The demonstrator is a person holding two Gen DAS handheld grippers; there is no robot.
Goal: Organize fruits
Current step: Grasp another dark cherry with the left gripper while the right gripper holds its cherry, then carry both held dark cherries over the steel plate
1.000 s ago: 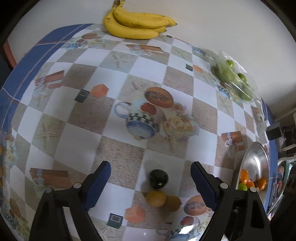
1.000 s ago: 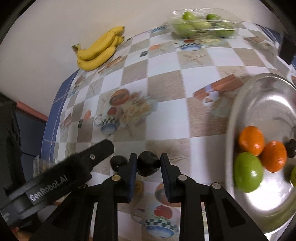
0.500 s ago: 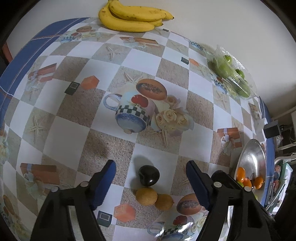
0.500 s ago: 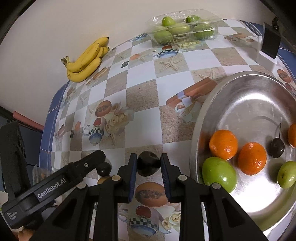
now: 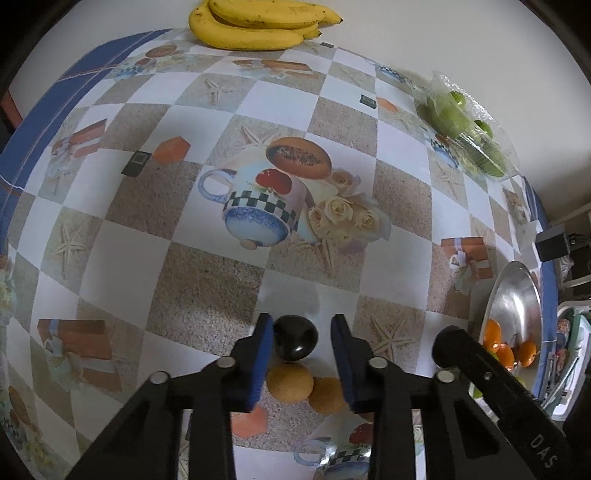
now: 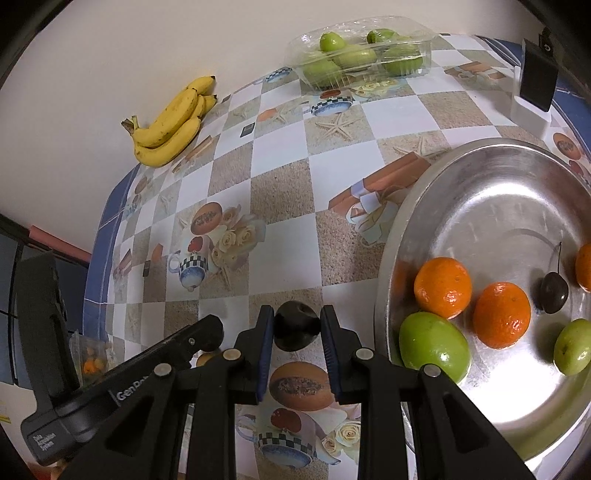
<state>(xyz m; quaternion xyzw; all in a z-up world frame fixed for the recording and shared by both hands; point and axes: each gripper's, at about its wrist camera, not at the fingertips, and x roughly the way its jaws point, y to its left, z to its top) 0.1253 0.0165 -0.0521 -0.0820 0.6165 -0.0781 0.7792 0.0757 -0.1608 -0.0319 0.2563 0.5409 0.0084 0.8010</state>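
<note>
The left hand-held gripper point(image 5: 301, 341) points steeply down at the bench point(image 5: 207, 280), its jaws closing around a dark round fruit point(image 5: 295, 342) that lies on the cloth; the left pad is at the fruit's side, while a gap shows at the right pad. Just behind that fruit, nearer the camera, lie two small tan fruits point(image 5: 290, 382), touching each other. The right hand-held gripper point(image 6: 297, 330) is clamped tight on another dark fruit point(image 6: 295, 328), held just beside the rim of a metal tray point(image 6: 491, 206) that carries oranges point(image 6: 442, 287), green fruits point(image 6: 434, 346) and a stemmed cherry point(image 6: 553, 291).

The bench wears a checked cloth printed with teapots, starfish and roses, edged in blue. Between the grippers and the far wall the cloth is open. At that wall lie a bunch of bananas point(image 5: 258, 26) and a clear plastic box of green fruits point(image 6: 360, 55). A small black-and-white device point(image 6: 535, 92) stands at the right edge beyond the tray.
</note>
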